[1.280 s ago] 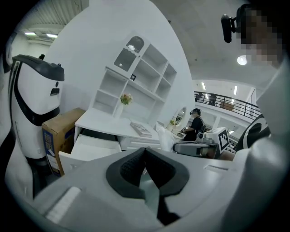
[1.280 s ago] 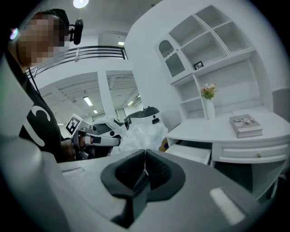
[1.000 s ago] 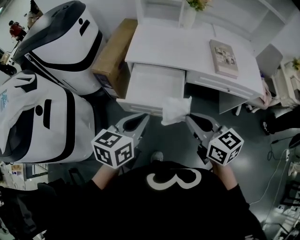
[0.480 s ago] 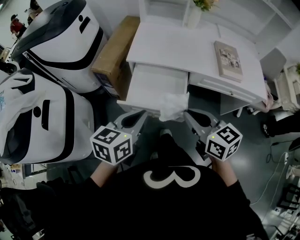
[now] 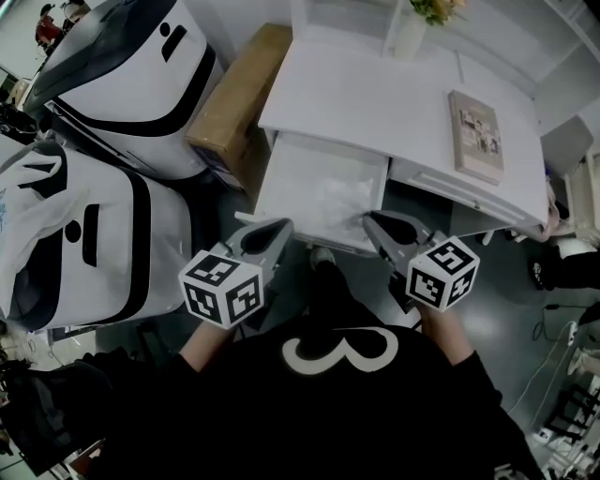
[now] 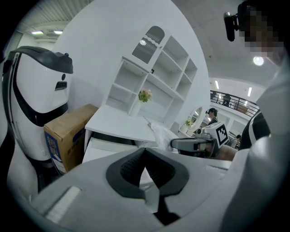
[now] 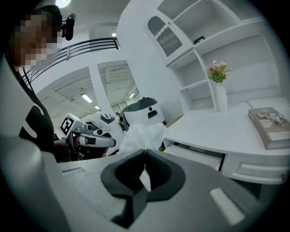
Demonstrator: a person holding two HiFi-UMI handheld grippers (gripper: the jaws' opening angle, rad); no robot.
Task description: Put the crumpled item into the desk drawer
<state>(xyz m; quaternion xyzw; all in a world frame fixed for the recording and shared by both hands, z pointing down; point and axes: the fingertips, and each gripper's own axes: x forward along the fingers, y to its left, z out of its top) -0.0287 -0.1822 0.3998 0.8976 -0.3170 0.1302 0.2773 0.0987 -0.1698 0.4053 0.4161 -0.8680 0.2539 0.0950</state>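
Note:
The crumpled item (image 5: 339, 197) is a thin white plastic bag, bunched up and hanging over the open desk drawer (image 5: 298, 172). My right gripper (image 5: 367, 218) is shut on its near edge; in the right gripper view the bag (image 7: 140, 135) rises above the closed jaws of the right gripper (image 7: 145, 151) and shows through the gap behind them. My left gripper (image 5: 284, 225) sits at the drawer's front left, jaws together with nothing in them. In the left gripper view, past the left gripper (image 6: 145, 149), I see the bag (image 6: 159, 132) and the right gripper (image 6: 174, 144) holding it.
The white desk (image 5: 375, 98) carries a book (image 5: 478, 136) and a vase of flowers (image 5: 412, 28). A cardboard box (image 5: 230, 103) stands left of the drawer, beside two large white-and-black machines (image 5: 103, 216). A shelf unit (image 7: 204, 54) rises behind the desk.
Both grippers have moved forward toward the desk. The bag went with the right gripper, from in front of the drawer's front edge to over the open drawer.

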